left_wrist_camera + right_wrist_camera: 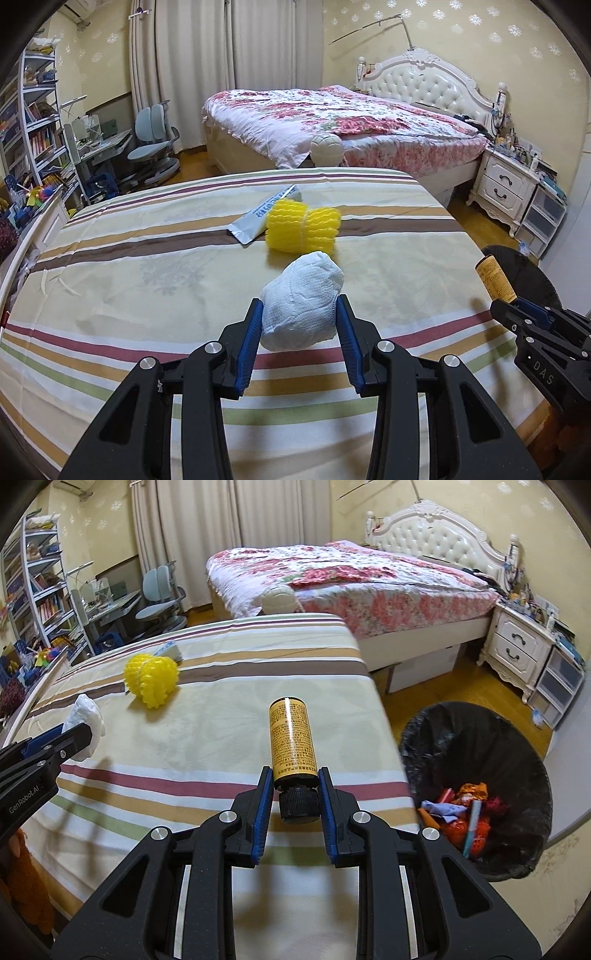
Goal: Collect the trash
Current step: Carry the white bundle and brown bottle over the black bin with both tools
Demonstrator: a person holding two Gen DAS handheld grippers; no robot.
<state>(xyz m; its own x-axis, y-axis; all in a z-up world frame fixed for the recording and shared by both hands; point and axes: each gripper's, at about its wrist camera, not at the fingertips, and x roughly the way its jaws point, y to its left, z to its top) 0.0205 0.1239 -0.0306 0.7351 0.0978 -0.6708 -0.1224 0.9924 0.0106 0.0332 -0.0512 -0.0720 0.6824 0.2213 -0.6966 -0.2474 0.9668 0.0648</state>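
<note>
We are finding the carrying step under way, with both loads due at the lined trash bin (476, 786), which is standing on the floor just beside the right edge of the striped counter (147, 280). In our judgement, doing this well means bringing each load fully over the bin's mouth before letting go, and keeping the bottle from slipping, since it is being gripped only near its neck.

The left gripper (300, 321) is clenching the white crumpled tissue wad (303, 306), its blue pads pressing both sides; the wad appears to be lifted off the cloth, though we are not certain of that.

The right gripper (295, 794) is grasping the small yellow-labelled bottle (291, 734) at the neck, just above its black cap, base pointing away.

We are also noting a yellow foam net (302, 230) and a flattened tube (266, 216) touching it, both lying uncollected farther along the counter.
</note>
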